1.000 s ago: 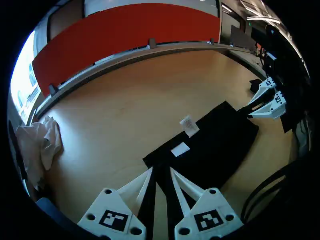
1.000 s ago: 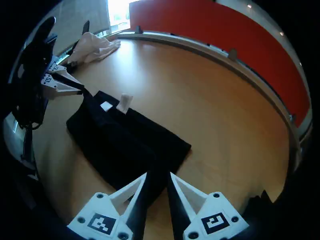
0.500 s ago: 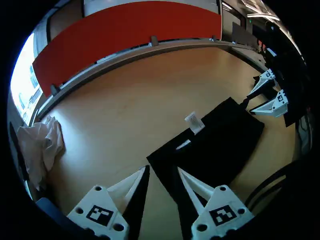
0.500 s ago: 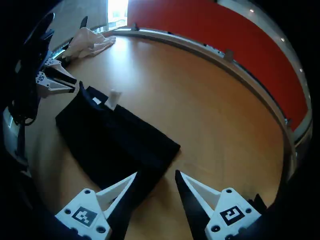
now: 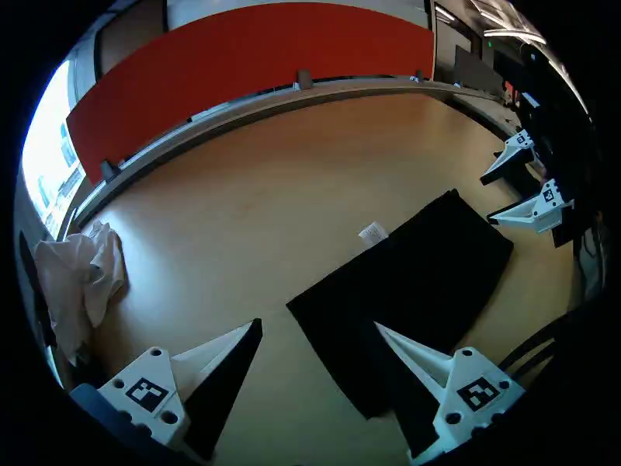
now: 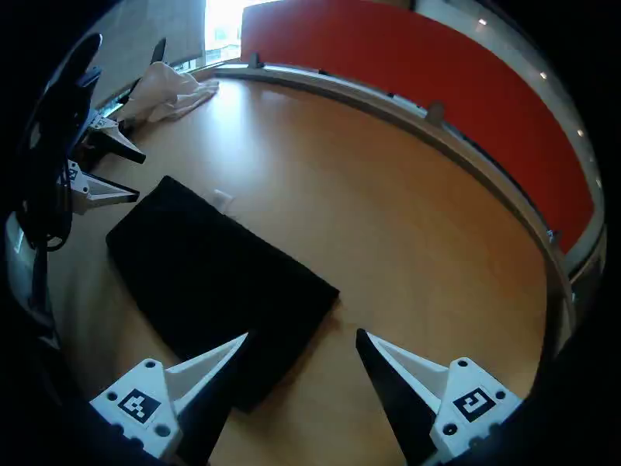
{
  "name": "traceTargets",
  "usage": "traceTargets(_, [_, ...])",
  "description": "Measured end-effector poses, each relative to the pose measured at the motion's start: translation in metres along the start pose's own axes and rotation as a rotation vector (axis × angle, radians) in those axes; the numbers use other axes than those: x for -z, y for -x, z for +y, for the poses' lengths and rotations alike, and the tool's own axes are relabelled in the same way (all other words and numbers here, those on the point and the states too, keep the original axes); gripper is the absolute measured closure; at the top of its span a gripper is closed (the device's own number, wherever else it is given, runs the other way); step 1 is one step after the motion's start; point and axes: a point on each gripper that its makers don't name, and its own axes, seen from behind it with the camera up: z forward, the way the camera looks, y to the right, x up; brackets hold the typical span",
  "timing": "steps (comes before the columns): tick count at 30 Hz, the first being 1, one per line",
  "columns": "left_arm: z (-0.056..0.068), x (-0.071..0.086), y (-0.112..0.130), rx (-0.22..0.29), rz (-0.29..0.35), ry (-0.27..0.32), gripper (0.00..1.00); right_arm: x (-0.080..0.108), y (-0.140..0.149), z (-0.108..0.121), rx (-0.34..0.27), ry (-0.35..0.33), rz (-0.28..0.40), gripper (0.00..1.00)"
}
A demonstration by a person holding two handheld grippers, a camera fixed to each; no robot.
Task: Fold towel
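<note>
A pale cloth [image 5: 78,268] lies at the left edge of the left gripper view. The left gripper [image 5: 317,325] gapes wide and empty at the bottom. The black towel [image 5: 419,272] lies flat right of centre. The right gripper [image 6: 303,334] likewise stands open.

My right gripper [image 6: 303,334] hangs spread wide over the near end of the black towel [image 6: 217,279] — flat on the table [image 6: 404,233], with the left gripper [image 6: 141,177] spread beside its far end.

No writing can be read; the white tag [image 5: 373,231] on the towel [image 5: 419,279] is too small to make out.
</note>
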Motion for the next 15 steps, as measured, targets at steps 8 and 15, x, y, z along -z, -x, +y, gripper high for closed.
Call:
traceTargets(8, [0.002,0.007,0.004,0.014,-0.001,-0.005,0.04,0.005,0.007,-0.004,-0.008,-0.007,0.001,0.02])
traceTargets(15, [0.006,0.013,0.013,0.041,-0.006,-0.011,0.04,0.011,0.016,-0.011,-0.02,-0.013,0.004,0.02])
